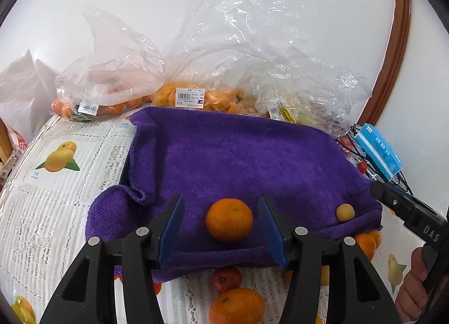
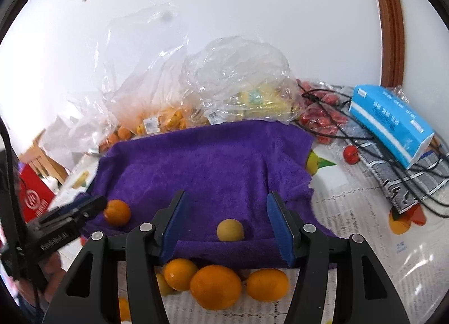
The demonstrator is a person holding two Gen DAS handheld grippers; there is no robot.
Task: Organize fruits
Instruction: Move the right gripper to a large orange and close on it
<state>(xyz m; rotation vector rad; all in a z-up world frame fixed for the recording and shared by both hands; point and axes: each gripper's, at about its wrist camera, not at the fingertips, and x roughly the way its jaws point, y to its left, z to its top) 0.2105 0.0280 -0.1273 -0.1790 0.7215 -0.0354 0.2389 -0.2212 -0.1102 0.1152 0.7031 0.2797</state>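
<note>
A purple towel point(image 1: 238, 155) point(image 2: 210, 161) is spread over a raised base on the table. Near its front edge lies an orange point(image 1: 229, 219) point(image 2: 117, 212). My left gripper point(image 1: 220, 197) is open with the orange between its blue pads, clear of both. A small yellow fruit point(image 1: 345, 212) point(image 2: 230, 230) lies on the towel's right front. My right gripper point(image 2: 226, 194) stands open around it without touching. Loose oranges point(image 2: 215, 287) point(image 1: 237, 307) and a red apple point(image 1: 226, 279) lie on the tablecloth in front of the towel.
Clear plastic bags of oranges point(image 1: 193, 96) and yellow fruit point(image 2: 252, 99) line the wall behind the towel. A blue tissue box point(image 2: 393, 124), black cables point(image 2: 393, 161) and small red fruits point(image 2: 320, 119) crowd the right. A red box point(image 2: 33, 200) stands at the left.
</note>
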